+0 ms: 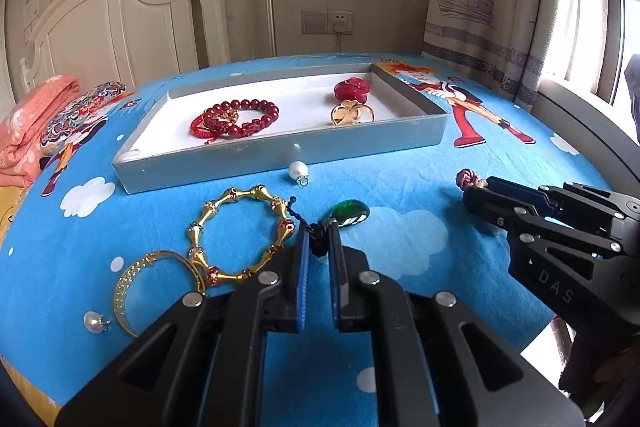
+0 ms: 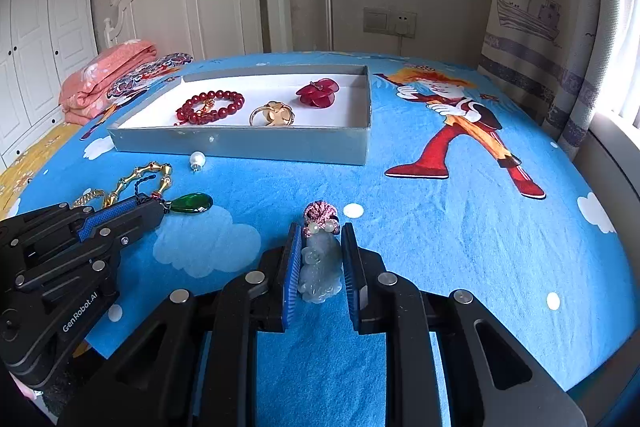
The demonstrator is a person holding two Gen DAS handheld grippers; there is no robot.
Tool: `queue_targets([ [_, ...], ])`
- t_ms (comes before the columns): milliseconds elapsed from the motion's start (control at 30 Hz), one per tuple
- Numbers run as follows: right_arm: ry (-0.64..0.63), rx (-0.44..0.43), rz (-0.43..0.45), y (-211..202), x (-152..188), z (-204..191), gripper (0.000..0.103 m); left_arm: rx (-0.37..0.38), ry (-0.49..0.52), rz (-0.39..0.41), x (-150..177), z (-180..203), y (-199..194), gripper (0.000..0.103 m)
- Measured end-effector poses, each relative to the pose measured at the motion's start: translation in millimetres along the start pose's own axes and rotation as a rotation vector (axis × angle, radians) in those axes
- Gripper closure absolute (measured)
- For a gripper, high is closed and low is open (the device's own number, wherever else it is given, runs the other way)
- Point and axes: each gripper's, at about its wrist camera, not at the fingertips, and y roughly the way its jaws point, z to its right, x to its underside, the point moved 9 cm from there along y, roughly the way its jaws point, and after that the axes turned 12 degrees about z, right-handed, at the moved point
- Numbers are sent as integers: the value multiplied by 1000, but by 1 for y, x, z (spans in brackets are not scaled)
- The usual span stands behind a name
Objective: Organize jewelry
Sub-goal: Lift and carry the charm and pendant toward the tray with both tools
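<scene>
On the blue bed sheet [image 1: 400, 155], the shallow grey cardboard box [image 1: 280, 155] holds a dark red bead bracelet [image 1: 240, 117], a gold flower brooch [image 1: 352, 113] and a red flower ornament [image 1: 352, 89]. Left gripper [image 1: 319, 239] fingers clench the black cord of a green teardrop pendant [image 1: 350, 213]; right gripper [image 2: 320, 247] fingers grasp a pale jade pendant [image 2: 320, 267].

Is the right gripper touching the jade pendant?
Touching. In the right wrist view, the right gripper has both blue pads closed against the sides of the jade pendant, with no gap visible on either side.
</scene>
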Motion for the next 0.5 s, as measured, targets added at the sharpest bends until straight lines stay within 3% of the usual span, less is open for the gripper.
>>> queue_targets([
  [233,-35,-16,42,-18,-16,-16,84,-18,3,98,-21,-4,-28,94],
  [500,-82,-40,50,-26,-18,-41,84,-21,-35,117,-19,-15,-42,94],
])
